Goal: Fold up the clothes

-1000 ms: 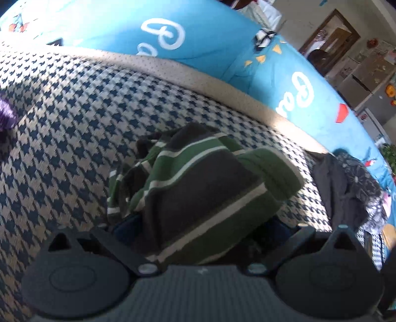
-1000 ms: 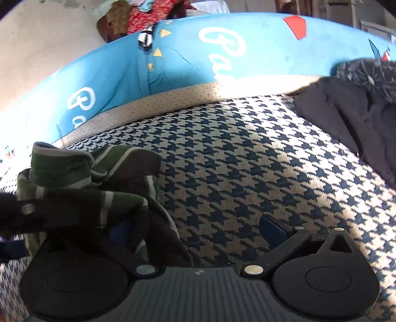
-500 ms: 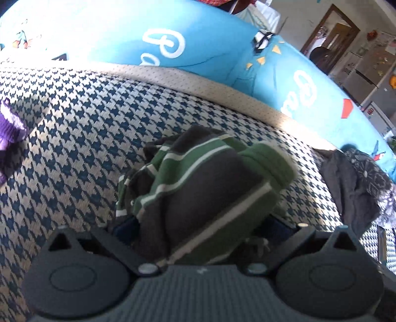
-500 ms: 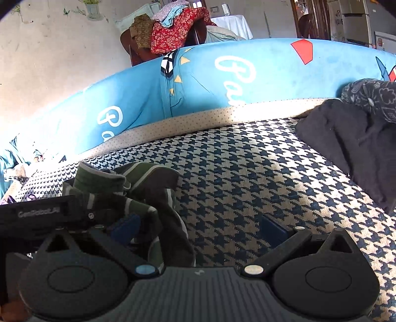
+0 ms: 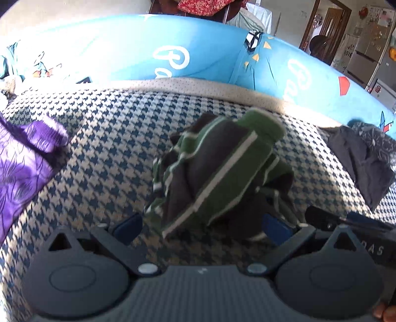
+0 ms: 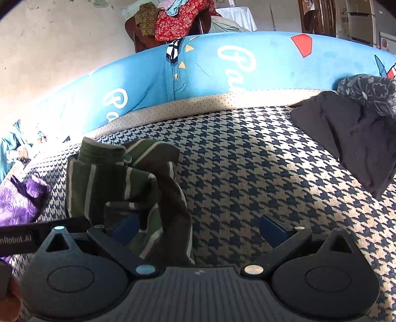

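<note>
A green and dark grey striped garment lies bunched on the houndstooth bed cover. My left gripper is open, its fingers wide apart, with the garment heaped just in front and over the right finger. In the right wrist view the same garment stands crumpled at the left. My right gripper is open; its left finger sits under a fold of the cloth, its right finger over bare cover.
A purple cloth lies at the left. A dark grey garment and a patterned one lie at the right. A blue printed headboard cushion runs along the far edge. Clothes are piled on a chair behind.
My left gripper has opened and let go of the striped garment, which dropped onto the cover. Both grippers have pulled back and tilted up a little.
</note>
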